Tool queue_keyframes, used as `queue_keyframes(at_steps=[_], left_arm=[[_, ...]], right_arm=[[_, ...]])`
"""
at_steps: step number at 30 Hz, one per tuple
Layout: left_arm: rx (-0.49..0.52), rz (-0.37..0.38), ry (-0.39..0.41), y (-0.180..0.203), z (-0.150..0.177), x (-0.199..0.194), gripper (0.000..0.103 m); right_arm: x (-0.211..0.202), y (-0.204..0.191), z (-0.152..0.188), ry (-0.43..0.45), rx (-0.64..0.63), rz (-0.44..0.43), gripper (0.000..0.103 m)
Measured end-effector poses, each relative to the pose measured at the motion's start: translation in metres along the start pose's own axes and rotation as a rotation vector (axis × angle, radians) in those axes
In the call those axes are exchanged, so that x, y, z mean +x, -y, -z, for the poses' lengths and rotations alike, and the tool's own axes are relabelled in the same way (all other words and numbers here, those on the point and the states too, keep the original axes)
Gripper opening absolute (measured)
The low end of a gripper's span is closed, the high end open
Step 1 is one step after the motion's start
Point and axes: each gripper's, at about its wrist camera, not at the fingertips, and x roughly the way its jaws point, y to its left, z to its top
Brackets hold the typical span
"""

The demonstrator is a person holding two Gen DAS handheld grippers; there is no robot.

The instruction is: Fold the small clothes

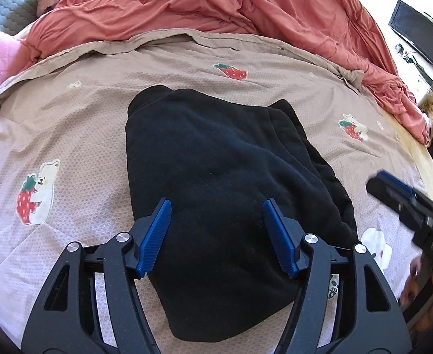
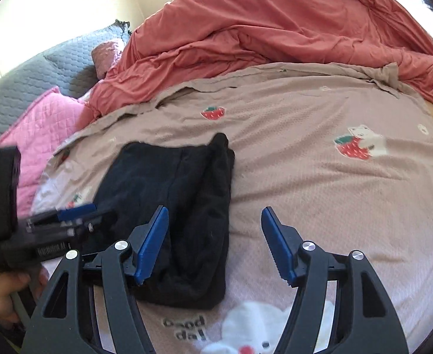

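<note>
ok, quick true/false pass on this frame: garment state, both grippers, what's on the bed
1. The black garment lies folded on the strawberry-print bedspread. True.
2. The left gripper is clamped on the garment. False: its jaws stand open, apart from the cloth.
3. The right gripper holds nothing. True: jaws open, with bedspread and the garment's edge showing between them.
4. The coral duvet is spread flat under the garment. False: it is bunched at the far side of the bed.
5. A pink quilted pillow lies beside the bedspread. True.
</note>
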Motion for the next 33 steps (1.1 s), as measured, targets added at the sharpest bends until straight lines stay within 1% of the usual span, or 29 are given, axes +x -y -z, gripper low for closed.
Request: queue_keyframes(at_steps=[7, 8, 9, 12, 15, 17, 18, 19, 20, 22, 24, 25, 28, 29, 31, 33], left_arm=[[-0.006, 0.005, 0.019, -0.004, 0.008, -0.001, 0.058], [-0.006, 0.005, 0.02, -0.004, 0.009, -0.001, 0.058], [-0.005, 0.004, 0.02, -0.004, 0.009, -0.001, 0.058], [0.007, -0.005, 0.025, -0.002, 0.012, -0.002, 0.059], [0.021, -0.015, 0.029, 0.0, 0.014, -0.003, 0.06], [0.029, -0.02, 0.031, 0.001, 0.015, -0.004, 0.061], [0.031, -0.024, 0.032, 0.001, 0.015, -0.004, 0.061], [0.031, -0.027, 0.033, 0.002, 0.015, -0.004, 0.062], [0.029, -0.028, 0.034, 0.002, 0.016, -0.005, 0.063], [0.021, -0.031, 0.032, 0.001, 0.016, -0.006, 0.063], [0.016, -0.033, 0.032, 0.001, 0.016, -0.008, 0.064], [0.01, -0.032, 0.03, 0.0, 0.016, -0.009, 0.064], [-0.004, -0.029, 0.026, -0.003, 0.016, -0.01, 0.067], [-0.006, -0.028, 0.026, -0.004, 0.016, -0.011, 0.069], [-0.008, -0.036, 0.019, -0.005, 0.017, -0.009, 0.071], [-0.021, -0.031, -0.002, -0.006, 0.018, -0.005, 0.071]], right_arm=[[0.03, -0.009, -0.033, -0.041, -0.059, -0.095, 0.064], [0.038, -0.01, -0.036, -0.056, -0.059, -0.116, 0.06], [0.047, -0.011, -0.039, -0.074, -0.065, -0.129, 0.054], [0.069, -0.013, -0.04, -0.117, -0.08, -0.146, 0.052], [0.091, -0.012, -0.036, -0.163, -0.083, -0.143, 0.052], [0.101, -0.009, -0.032, -0.183, -0.067, -0.159, 0.052], [0.103, -0.008, -0.03, -0.187, -0.06, -0.174, 0.044], [0.105, -0.008, -0.029, -0.194, -0.049, -0.204, 0.035], [0.106, -0.006, -0.028, -0.196, -0.028, -0.246, 0.03], [0.103, -0.007, -0.029, -0.195, -0.021, -0.265, 0.02], [0.094, -0.011, -0.035, -0.169, -0.038, -0.282, 0.015], [0.089, -0.013, -0.038, -0.156, -0.049, -0.286, 0.015], [0.065, -0.023, -0.049, -0.091, -0.104, -0.27, 0.013], [0.062, -0.025, -0.051, -0.085, -0.12, -0.255, 0.013], [0.061, -0.025, -0.051, -0.094, -0.162, -0.19, 0.012], [0.071, -0.021, -0.045, -0.123, -0.2, -0.097, 0.012]])
